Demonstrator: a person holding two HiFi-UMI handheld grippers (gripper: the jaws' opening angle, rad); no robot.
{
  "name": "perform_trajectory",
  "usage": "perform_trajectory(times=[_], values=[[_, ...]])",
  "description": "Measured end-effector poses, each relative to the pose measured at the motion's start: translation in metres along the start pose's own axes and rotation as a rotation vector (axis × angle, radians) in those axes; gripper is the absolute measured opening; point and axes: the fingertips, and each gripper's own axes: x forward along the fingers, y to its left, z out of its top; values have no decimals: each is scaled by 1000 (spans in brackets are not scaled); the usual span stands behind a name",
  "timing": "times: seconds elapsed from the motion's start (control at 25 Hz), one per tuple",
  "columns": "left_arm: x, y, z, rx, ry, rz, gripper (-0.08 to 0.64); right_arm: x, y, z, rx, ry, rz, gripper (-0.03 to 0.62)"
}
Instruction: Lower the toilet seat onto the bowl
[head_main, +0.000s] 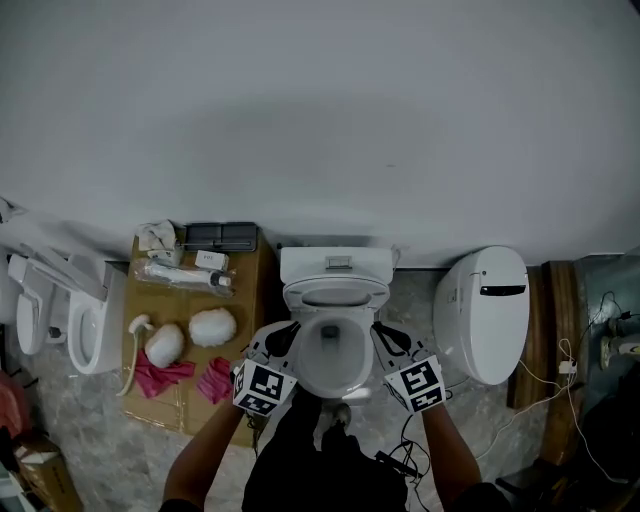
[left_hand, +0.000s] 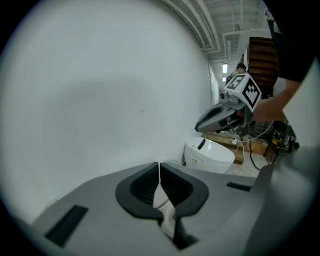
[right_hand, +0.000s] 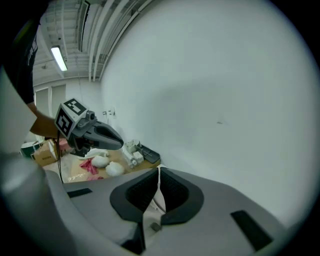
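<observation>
A white toilet stands against the wall in the head view, its bowl (head_main: 306, 368) uncovered. The seat ring (head_main: 336, 285) is tipped up against the tank (head_main: 335, 264). My left gripper (head_main: 283, 338) hangs beside the bowl's left rim and my right gripper (head_main: 388, 335) beside its right rim; whether either touches it I cannot tell. Both are shut with nothing between the pads. The left gripper (left_hand: 160, 165) faces the wall in its own view, with the right gripper (left_hand: 235, 107) in sight. From the right gripper (right_hand: 159, 170), the left gripper (right_hand: 85, 131) is visible.
A second white toilet (head_main: 485, 310) with its lid down stands to the right, beside wooden boards (head_main: 555, 330) and cables (head_main: 560, 385). On the left, a cardboard sheet (head_main: 255, 290) holds white bundles (head_main: 212, 326), pink cloths (head_main: 160, 376) and a hose. Loose toilet seats (head_main: 60, 310) lie far left.
</observation>
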Motion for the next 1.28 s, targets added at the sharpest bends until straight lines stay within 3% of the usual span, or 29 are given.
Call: perform_trajectory(times=[0.16,0.28,0.44,0.72,0.96,1.28], values=[[45,10,-18,53,69,-111,19,37,-20,-20,-51,108,45,34],[75,14,-32,120,129,-189,86,64,-37,-43,-108,204,54,63],[117,15,-57,193,204,-265,114,100,-58,-79,-198,354,78,98],[164,16,-86,271,264,-311,114,151,-80,-124,-358,497,125,98],[183,25,-88,295,274,-320,114,174,-93,-143,-422,576,159,98],[194,28,-97,347,296,-340,114,178,-93,-145,-468,580,170,91]])
